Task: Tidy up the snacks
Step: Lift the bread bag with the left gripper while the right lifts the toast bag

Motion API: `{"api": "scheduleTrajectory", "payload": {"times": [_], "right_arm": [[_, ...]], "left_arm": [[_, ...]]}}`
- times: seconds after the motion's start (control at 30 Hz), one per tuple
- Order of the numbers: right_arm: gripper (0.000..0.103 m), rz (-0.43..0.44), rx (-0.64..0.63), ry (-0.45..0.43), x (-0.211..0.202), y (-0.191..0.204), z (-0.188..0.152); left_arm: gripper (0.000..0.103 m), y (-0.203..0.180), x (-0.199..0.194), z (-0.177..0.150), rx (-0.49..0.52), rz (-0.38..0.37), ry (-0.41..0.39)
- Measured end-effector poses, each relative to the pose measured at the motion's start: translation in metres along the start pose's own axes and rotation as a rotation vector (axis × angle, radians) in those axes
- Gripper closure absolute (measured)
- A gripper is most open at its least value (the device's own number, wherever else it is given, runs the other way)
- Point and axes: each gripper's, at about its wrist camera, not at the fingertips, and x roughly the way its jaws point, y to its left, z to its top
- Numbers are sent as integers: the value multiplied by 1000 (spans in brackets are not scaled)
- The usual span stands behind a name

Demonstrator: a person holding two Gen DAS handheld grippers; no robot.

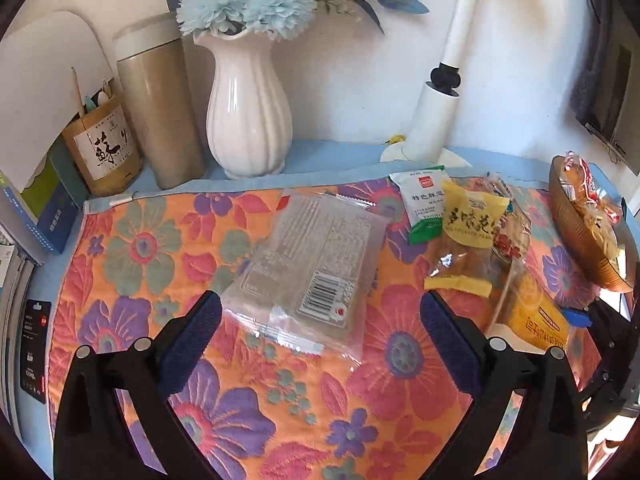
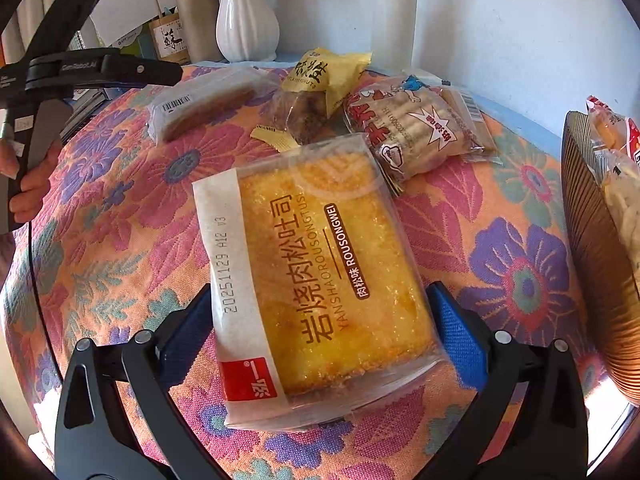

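My right gripper (image 2: 320,320) is shut on the yellow toast pack (image 2: 320,280), one blue pad on each side of it; the pack also shows in the left wrist view (image 1: 532,312). My left gripper (image 1: 320,320) is open and empty, just in front of a clear cake pack (image 1: 308,260) that lies barcode up on the flowered cloth (image 1: 160,264); the cake pack also shows in the right wrist view (image 2: 204,100). A yellow nut-cake pack (image 2: 316,88), a biscuit pack (image 2: 416,124) and a green-white packet (image 1: 424,204) lie further back.
A brown basket (image 2: 596,248) with several snacks stands at the right edge. A white vase (image 1: 248,108), a beige flask (image 1: 160,104), a labelled pen pot (image 1: 104,148) and a white lamp base (image 1: 432,120) line the wall. Books (image 1: 32,216) sit at the left.
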Motion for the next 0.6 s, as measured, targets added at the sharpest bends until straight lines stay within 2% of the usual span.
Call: {"api": "scheduleTrajectory", "payload": {"times": [0.1,0.13,0.2,0.23,0.33,0.43,0.53,0.57,0.6], "right_arm": [[3,-4,8,2,2,1,2],[3,-9,7,3,2,1,2],[3,-11,7,5,5,2,4],[3,-9,10,6,5,1,5],[3,-6,15,9,7,0,7],[3,-11,15,12,9,-1,10],[3,-17,12,14,12,0,14],[3,-17,11,15,12,0,14],[3,-16,13,15,11,1,14]], "left_arm": [[5,24,31,11,-6,-147,63],[5,30,41,11,-13,-170,78],[5,31,50,11,19,-166,34],[5,31,56,11,25,-180,49],[5,22,74,10,63,-97,94],[5,2,80,8,169,17,115],[7,7,77,9,128,-1,106],[10,8,74,7,126,7,95],[20,7,70,5,131,15,79]]}}
